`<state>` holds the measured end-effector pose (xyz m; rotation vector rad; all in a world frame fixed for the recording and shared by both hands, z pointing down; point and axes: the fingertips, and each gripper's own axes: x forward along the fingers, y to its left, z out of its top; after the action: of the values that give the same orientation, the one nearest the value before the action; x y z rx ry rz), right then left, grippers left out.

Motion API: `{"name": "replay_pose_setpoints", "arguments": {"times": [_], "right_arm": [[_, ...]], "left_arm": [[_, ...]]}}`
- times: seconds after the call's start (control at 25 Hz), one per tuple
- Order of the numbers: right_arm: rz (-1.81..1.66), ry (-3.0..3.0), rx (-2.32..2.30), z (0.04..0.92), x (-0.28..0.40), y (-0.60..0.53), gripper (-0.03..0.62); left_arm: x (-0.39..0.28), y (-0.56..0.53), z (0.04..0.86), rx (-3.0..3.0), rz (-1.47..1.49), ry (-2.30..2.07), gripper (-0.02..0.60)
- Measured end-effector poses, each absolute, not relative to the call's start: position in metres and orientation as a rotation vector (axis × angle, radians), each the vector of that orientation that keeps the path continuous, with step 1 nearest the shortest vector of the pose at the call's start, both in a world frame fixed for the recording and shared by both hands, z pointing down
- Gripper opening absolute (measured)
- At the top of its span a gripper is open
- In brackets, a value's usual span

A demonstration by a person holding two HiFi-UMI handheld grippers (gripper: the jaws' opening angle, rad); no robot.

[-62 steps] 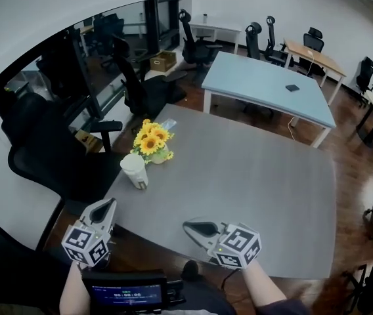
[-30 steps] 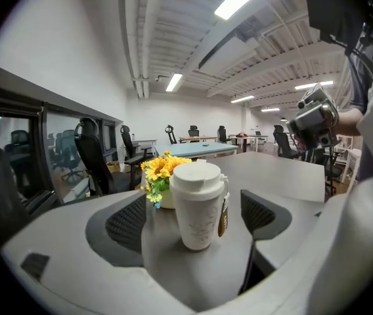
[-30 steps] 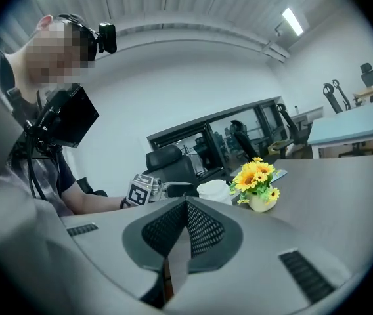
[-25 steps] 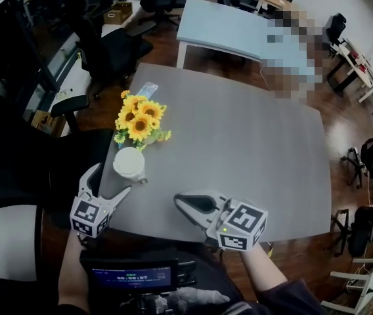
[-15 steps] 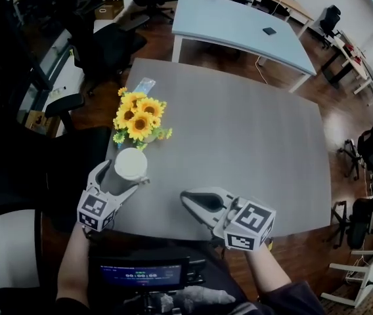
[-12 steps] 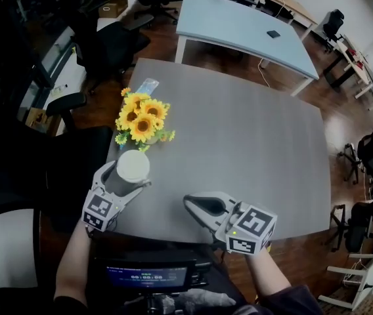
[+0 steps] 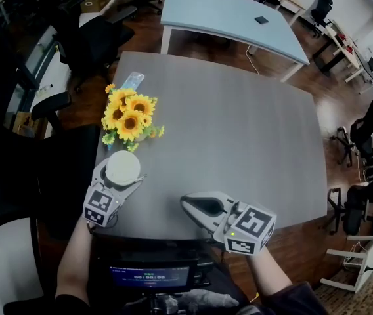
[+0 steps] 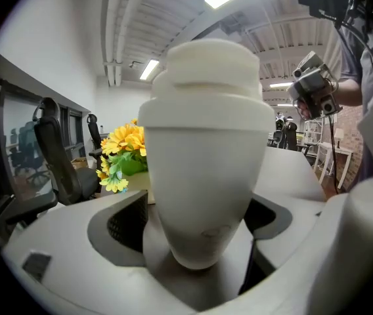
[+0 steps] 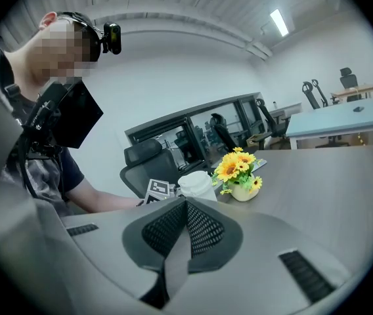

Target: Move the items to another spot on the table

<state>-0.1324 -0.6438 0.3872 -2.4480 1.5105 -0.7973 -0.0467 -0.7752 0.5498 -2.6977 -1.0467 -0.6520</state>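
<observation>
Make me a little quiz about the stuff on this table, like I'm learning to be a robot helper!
1. True or false: the right gripper has its jaws wide apart.
2. Fill in the blank: the flowers behind the cup are ____ in colour.
3. What stands between the jaws of the left gripper?
A. the cup
B. a bottle
C. nothing

Key:
1. False. Its jaws are shut together with nothing in them.
2. Yellow.
3. A. The cup stands on the table between the open jaws.
</observation>
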Motion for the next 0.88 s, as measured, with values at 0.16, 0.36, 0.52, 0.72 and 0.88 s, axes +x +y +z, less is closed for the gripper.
{"name": "replay_pose_setpoints", "arguments": {"times": [0.16, 0.36, 0.52, 0.72, 0.88], "right_arm": [[-0.801, 1.504, -2.449, 0.389, -0.135, -0.639, -0.017], [-0.776, 1.466, -2.425, 0.386, -0.134, -0.635, -0.017], [-0.764, 1.443, -2.425, 0.386, -0.132, -0.634, -0.017], [-0.777, 1.454, -2.417, 0.385, -0.131, -0.639, -0.017], [-0.791, 1.482, -2.396, 0.385, -0.133, -0.647, -0.017]], "left_arm": [[-0.04, -0.767, 0.556, -2.68, -0.654, -1.076, 0.449], [-0.038, -0.76, 0.561, -2.678, -0.65, -1.085, 0.435], [-0.037, -0.761, 0.559, -2.689, -0.611, -1.087, 0.43], [-0.036, -0.758, 0.558, -2.706, -0.596, -1.099, 0.426], [-0.033, -0.763, 0.558, -2.785, -0.64, -1.084, 0.425]]}}
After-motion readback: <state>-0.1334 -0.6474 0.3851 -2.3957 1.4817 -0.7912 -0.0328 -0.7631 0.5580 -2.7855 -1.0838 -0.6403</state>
